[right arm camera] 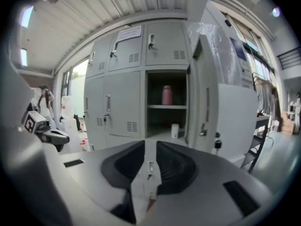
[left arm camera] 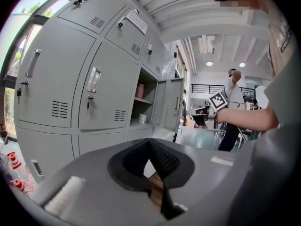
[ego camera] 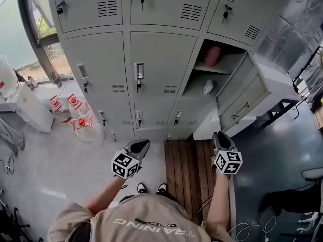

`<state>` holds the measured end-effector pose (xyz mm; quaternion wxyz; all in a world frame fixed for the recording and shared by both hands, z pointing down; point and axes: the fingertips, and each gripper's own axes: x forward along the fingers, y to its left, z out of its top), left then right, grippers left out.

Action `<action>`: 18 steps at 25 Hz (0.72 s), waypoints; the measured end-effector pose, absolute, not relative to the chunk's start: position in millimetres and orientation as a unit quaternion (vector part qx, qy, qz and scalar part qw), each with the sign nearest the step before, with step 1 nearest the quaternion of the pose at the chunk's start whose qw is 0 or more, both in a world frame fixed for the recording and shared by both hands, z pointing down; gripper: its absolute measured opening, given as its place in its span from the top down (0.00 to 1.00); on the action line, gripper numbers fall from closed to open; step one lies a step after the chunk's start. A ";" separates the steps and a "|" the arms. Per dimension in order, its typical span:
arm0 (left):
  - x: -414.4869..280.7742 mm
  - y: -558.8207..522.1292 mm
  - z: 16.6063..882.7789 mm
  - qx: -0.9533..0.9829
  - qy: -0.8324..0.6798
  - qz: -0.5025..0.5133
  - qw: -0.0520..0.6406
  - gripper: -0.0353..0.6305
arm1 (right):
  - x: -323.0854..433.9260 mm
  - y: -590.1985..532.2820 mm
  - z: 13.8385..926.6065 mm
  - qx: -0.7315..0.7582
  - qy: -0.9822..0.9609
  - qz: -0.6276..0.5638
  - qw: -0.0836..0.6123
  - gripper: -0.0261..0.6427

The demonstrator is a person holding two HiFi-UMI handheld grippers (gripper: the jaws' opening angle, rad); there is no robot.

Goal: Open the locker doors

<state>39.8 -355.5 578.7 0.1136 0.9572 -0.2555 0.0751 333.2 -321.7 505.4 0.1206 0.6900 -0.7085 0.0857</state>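
Near end first. Your left gripper [left arm camera: 149, 142] has its jaws together, tips touching, nothing in them. Your right gripper [right arm camera: 149, 145] has its jaws apart by a narrow gap and is also empty; only lower doors show through the gap. In the head view both sit low centre, over the wood deck [ego camera: 184, 165] and well short of the lockers [ego camera: 161, 54].

Step, as I read it: you're between doors. One open door [ego camera: 241, 92] hangs swung out right of centre, middle row, right column. Every other door in view is shut, so the job looks barely started.

Next move, my call: take a shut one, e.g. the centre door [ego camera: 166, 59], upper middle of the frame. Its handle [ego camera: 139, 70] is a vertical pull on the door's left edge, with a key [ego camera: 138, 86] just under it. Go in with jaws apart, so the left gripper has to open first. Close on the pull, then draw it toward you along the hinge arc. Hinges are likely on the right, judging by the open one. Can't tell if it's locked; if so, turn the key first.

Lockers: grey steel, three columns, louvre vents low on each door. The open bay has a shelf [ego camera: 212, 68], with a pink bottle [ego camera: 212, 56] above it and a white cup [ego camera: 208, 87] below.
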 end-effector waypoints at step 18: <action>25.8 -358.5 472.7 0.939 -0.341 -0.008 0.041 0.94 | 147.8 -339.4 461.4 0.529 -0.847 0.023 0.050 0.85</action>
